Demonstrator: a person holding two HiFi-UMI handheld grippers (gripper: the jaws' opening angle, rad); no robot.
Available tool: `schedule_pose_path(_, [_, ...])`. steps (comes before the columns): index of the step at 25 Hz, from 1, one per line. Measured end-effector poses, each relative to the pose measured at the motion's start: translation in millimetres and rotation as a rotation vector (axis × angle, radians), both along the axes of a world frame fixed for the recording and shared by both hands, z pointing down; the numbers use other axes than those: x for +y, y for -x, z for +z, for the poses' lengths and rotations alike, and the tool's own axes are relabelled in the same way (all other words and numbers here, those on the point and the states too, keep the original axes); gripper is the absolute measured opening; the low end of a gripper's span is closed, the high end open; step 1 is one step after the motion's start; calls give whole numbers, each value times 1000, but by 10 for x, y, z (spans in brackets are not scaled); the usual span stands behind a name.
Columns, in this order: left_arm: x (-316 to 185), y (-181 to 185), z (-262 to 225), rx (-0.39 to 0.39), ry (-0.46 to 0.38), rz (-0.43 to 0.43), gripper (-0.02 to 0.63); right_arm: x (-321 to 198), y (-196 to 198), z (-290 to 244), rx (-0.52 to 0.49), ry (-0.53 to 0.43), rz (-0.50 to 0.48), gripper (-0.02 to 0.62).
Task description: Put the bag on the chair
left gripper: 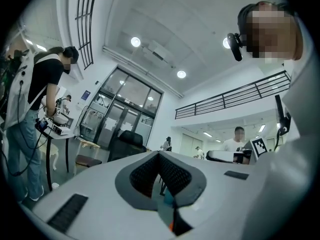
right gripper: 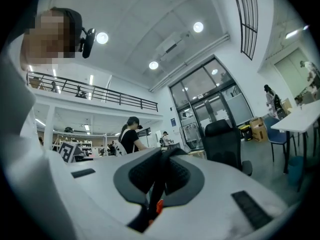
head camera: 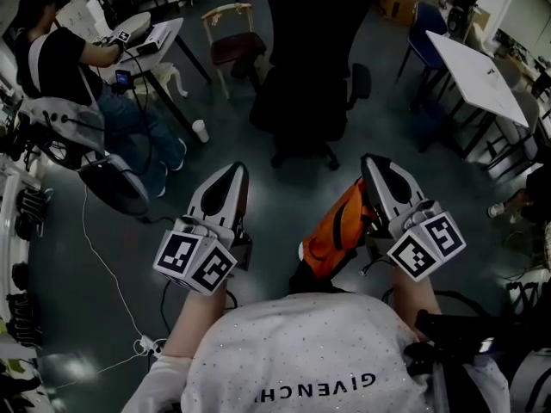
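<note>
An orange bag (head camera: 334, 235) hangs in front of me by a black strap. That strap runs up between the jaws of my right gripper (head camera: 370, 162), which is shut on it; in the right gripper view the strap (right gripper: 159, 181) crosses the closed pads. My left gripper (head camera: 234, 170) is level beside it, apart from the bag, its jaws meeting at the tip (left gripper: 160, 156) with nothing clearly held. A black office chair (head camera: 301, 93) stands just ahead on the floor and also shows beyond each gripper (left gripper: 127, 141) (right gripper: 225, 144).
A wooden chair with a dark red seat (head camera: 234, 46) stands further back. A person (head camera: 60, 58) works at a desk at the left. A white cup (head camera: 200, 130) sits on the floor. At the right are a white table (head camera: 478, 67) and a blue chair (head camera: 426, 37). Cables (head camera: 142, 344) lie low left.
</note>
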State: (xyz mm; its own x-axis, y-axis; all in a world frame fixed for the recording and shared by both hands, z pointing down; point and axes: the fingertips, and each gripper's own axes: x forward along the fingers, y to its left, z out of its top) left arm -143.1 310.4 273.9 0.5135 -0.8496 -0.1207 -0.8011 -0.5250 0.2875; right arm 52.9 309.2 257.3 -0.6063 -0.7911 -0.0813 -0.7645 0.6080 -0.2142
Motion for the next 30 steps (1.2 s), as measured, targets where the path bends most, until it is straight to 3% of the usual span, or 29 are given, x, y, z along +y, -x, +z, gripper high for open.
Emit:
schedule_pose_path(12, [-1101,-130,-103,5,-12,-9,0,-1201,-102,-151,-5,-22,-21,-2])
schedule_pose_path(24, [-2204,-464,-35,19,32,-16,0,-2310,-370,-150,-12,-16,-54,-2])
schedule_pose_path(30, [-2586,-698,15,9,3,2,0,-2697,-514,-54,-9,-23,-69,-2])
